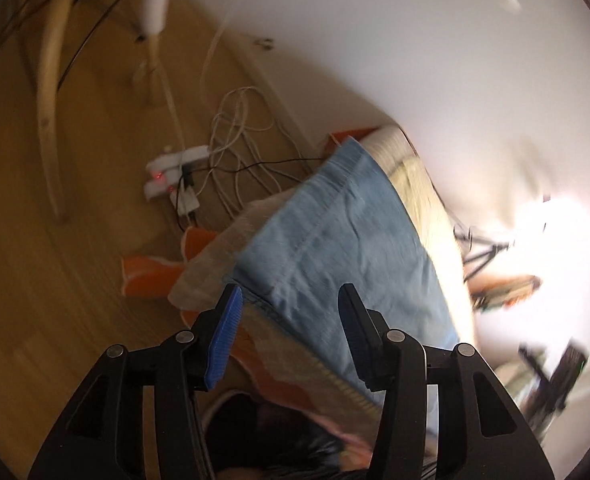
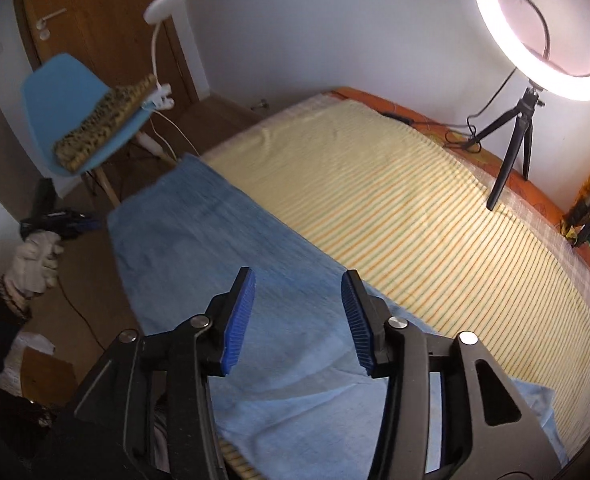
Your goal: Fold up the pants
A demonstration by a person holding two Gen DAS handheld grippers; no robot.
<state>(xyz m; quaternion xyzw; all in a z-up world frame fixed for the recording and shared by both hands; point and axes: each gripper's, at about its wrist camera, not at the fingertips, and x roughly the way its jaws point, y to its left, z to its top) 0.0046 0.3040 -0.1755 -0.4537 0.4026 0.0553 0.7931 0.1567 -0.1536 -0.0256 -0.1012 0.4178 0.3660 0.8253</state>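
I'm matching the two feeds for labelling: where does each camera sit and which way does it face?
Left wrist: on the left hand-held gripper, looking down past the bed edge to the floor cables; only its open fingers show.
Right wrist: on the right hand-held gripper, facing across the bed to the ring light; a gloved hand shows.
Shared: blue pants.

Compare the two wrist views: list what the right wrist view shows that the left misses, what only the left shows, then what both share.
Only the right wrist view: the lit ring light on its tripod, the wooden door, a patterned cloth on the blue chair, and a gloved hand.

Only the left wrist view: power strips with tangled cables on the floor.

Both: the blue pants on the striped bed cover, and an open, empty gripper, left gripper, right gripper.
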